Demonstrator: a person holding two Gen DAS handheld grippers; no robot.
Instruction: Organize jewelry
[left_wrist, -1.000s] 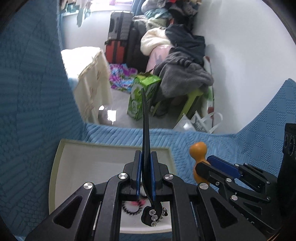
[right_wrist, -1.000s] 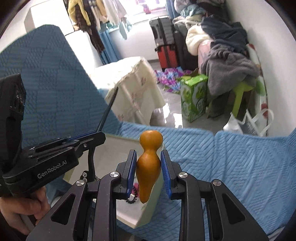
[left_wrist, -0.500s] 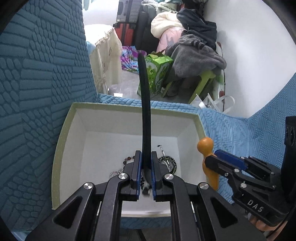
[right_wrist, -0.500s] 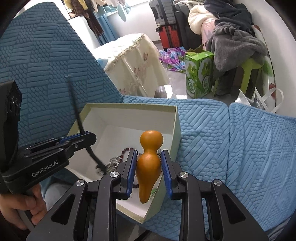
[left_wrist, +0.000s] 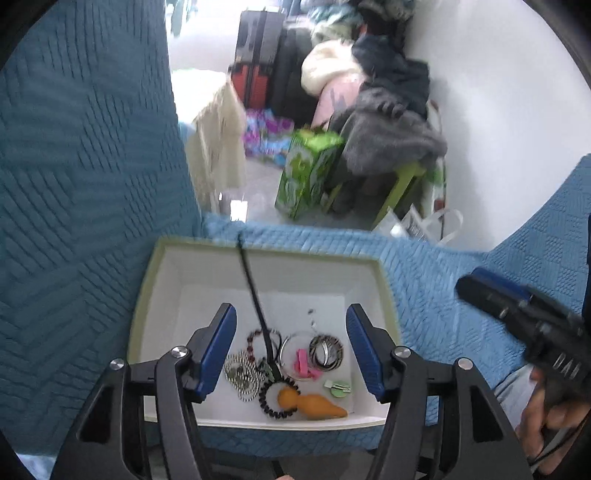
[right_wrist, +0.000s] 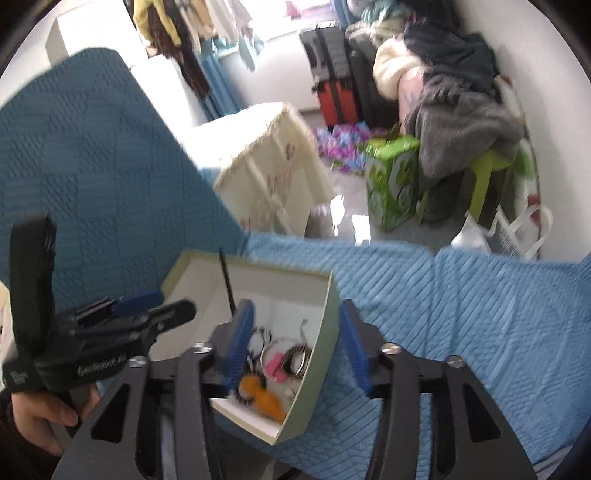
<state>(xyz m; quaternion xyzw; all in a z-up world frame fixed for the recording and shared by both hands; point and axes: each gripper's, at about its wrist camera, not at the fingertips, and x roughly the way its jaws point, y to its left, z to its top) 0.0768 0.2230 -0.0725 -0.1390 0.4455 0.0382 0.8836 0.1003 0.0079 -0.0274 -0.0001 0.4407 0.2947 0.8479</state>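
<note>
A pale green box (left_wrist: 147, 295) with a white inside sits on the blue sofa; it also shows in the right wrist view (right_wrist: 325, 332). In it lie an orange gourd-shaped piece (left_wrist: 314, 404) (right_wrist: 264, 400), a thin black headband (left_wrist: 255, 302) leaning on the far wall, a ball chain (left_wrist: 242, 376), a black coil hair tie (left_wrist: 275, 400), a striped bangle (left_wrist: 327, 350), a pink clip (left_wrist: 304, 363) and a green clip (left_wrist: 338, 387). My left gripper (left_wrist: 291, 347) is open above the box. My right gripper (right_wrist: 297, 349) is open over the box's right wall.
The blue sofa back (left_wrist: 85, 184) rises at the left and the seat (right_wrist: 480, 332) spreads to the right. Beyond the sofa edge are a cream-covered table (right_wrist: 266, 166), a green carton (left_wrist: 308, 170), suitcases and piled clothes (left_wrist: 388, 122).
Both grippers have opened. The headband has left my left gripper and the orange gourd has left my right gripper; both now lie in the box. Both grippers have pulled back a little.
</note>
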